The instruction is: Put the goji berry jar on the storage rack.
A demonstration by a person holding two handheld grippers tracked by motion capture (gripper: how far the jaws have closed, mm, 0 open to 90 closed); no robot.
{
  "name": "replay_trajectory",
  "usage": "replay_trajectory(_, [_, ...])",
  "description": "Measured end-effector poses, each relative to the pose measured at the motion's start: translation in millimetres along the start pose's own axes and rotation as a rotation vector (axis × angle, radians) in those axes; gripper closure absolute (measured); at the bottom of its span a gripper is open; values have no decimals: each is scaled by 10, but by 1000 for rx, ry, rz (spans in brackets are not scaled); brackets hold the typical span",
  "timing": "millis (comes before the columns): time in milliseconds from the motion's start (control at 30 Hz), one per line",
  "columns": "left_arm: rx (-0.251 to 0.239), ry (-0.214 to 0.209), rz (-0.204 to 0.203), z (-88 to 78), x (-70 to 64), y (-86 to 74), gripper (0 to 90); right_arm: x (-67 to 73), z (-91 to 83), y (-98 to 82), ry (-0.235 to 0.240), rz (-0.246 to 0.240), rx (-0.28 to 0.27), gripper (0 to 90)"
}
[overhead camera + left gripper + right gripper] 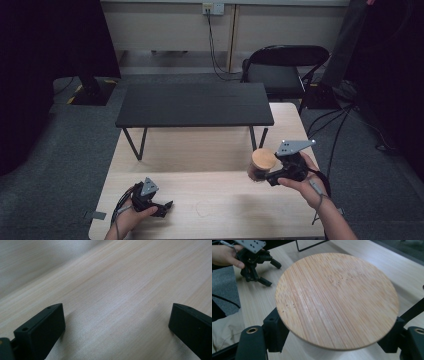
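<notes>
A jar with a round bamboo lid [263,159] hangs a little above the right side of the light wooden table [210,150]. My right gripper [260,173] is shut on it from the right, held by a hand. In the right gripper view the bamboo lid [337,300] sits between the two black jaws of the right gripper [333,334], which press on the jar's body below it. My left gripper [165,208] rests on the table's near left part, jaws open and nothing between them. In its own view the left gripper [115,325] looks at bare wood.
A low black bench [195,104] on thin metal legs stands across the far half of the table. Behind it is a black folding chair [285,65]. Cables [340,125] lie on the grey floor at the right, and a dark stand base [90,92] at the left.
</notes>
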State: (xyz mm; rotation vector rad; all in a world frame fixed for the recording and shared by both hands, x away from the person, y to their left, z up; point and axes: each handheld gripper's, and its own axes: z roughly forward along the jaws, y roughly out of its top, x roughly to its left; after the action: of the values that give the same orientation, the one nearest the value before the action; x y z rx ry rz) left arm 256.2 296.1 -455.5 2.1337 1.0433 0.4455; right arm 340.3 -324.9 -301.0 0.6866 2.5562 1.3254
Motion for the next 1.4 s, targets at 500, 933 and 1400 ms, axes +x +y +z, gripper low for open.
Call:
replay_trajectory(500, [-1, 2, 8, -1, 4, -1, 0, -56, 11, 596, -39, -2, -14, 257])
replay_trajectory(933, [-1, 2, 9, -1, 4, -1, 0, -48, 97, 1048, -70, -8, -9, 257])
replay_trajectory(1400, [-6, 1, 1, 2, 0, -9, 0, -108, 254, 1547, -160, 4, 24, 258])
